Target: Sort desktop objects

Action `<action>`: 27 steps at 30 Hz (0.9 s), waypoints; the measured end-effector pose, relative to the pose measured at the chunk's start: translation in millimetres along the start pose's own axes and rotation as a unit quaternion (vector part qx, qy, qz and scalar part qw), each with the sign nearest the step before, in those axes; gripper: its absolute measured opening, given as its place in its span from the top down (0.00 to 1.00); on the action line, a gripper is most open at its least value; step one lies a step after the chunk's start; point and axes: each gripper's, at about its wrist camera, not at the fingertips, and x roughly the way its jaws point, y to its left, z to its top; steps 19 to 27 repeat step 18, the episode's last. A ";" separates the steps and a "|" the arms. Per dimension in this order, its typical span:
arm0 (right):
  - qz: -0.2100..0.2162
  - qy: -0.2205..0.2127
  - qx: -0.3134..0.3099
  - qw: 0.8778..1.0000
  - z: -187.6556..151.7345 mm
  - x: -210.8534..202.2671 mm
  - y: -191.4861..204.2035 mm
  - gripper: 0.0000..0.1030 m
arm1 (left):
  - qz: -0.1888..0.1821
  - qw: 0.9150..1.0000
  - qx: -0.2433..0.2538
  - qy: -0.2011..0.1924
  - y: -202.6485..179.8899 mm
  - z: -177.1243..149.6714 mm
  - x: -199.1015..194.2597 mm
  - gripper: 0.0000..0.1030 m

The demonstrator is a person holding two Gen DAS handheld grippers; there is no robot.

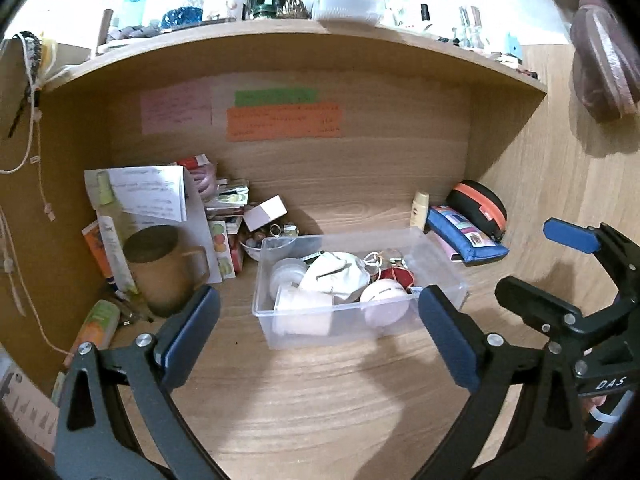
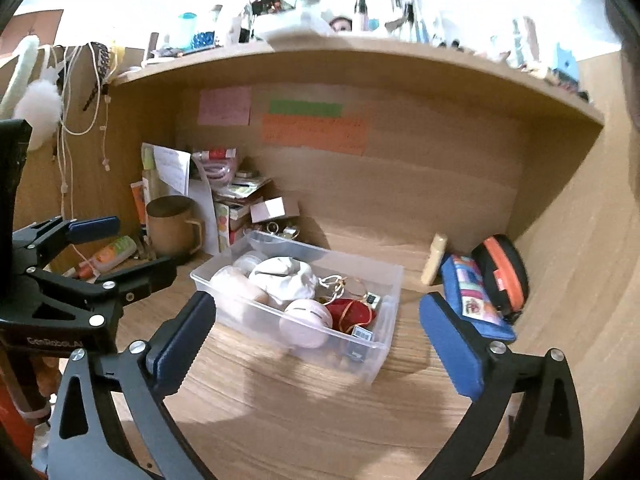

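A clear plastic box (image 1: 440, 248) sits mid-desk, also in the right wrist view (image 2: 396, 280). It holds a white face mask (image 1: 336, 276), a pale pink round case (image 1: 386, 300), a red pouch (image 2: 354, 312) and white containers. My left gripper (image 1: 320, 332) is open and empty, just in front of the box. My right gripper (image 2: 316, 336) is open and empty, near the box's front right corner. Each gripper shows at the edge of the other's view.
A blue pencil case (image 1: 464, 236), a black and orange zip case (image 1: 478, 208) and a small cream bottle (image 1: 419, 209) lie at the back right. A brown mug (image 1: 160, 268), papers, tubes and small boxes crowd the back left. A shelf overhangs the desk.
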 end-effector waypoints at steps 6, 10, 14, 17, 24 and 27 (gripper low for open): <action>-0.013 0.002 0.015 1.000 -5.6 -8.7 -3.0 0.00 | 0.004 1.000 -0.002 -0.003 -1.0 -7.5 -10.9 0.02; -0.019 0.008 0.024 0.999 -8.9 -8.0 -7.4 0.00 | 0.002 1.000 0.002 -0.009 -2.7 -10.1 -11.9 0.02; -0.018 0.013 0.033 0.999 -10.2 -3.1 -11.5 0.00 | 0.005 1.000 0.013 -0.015 -6.1 -10.9 -8.6 0.02; -0.013 0.017 0.037 0.999 -11.6 2.0 -13.4 0.00 | 0.000 1.000 0.011 -0.013 -6.7 -10.1 -5.3 0.02; -0.013 0.019 0.037 0.999 -12.0 4.0 -13.6 0.00 | -0.001 1.000 0.010 -0.010 -6.3 -9.6 -3.2 0.02; -0.013 0.019 0.037 0.999 -12.0 4.0 -13.6 0.00 | -0.001 1.000 0.010 -0.010 -6.3 -9.6 -3.2 0.02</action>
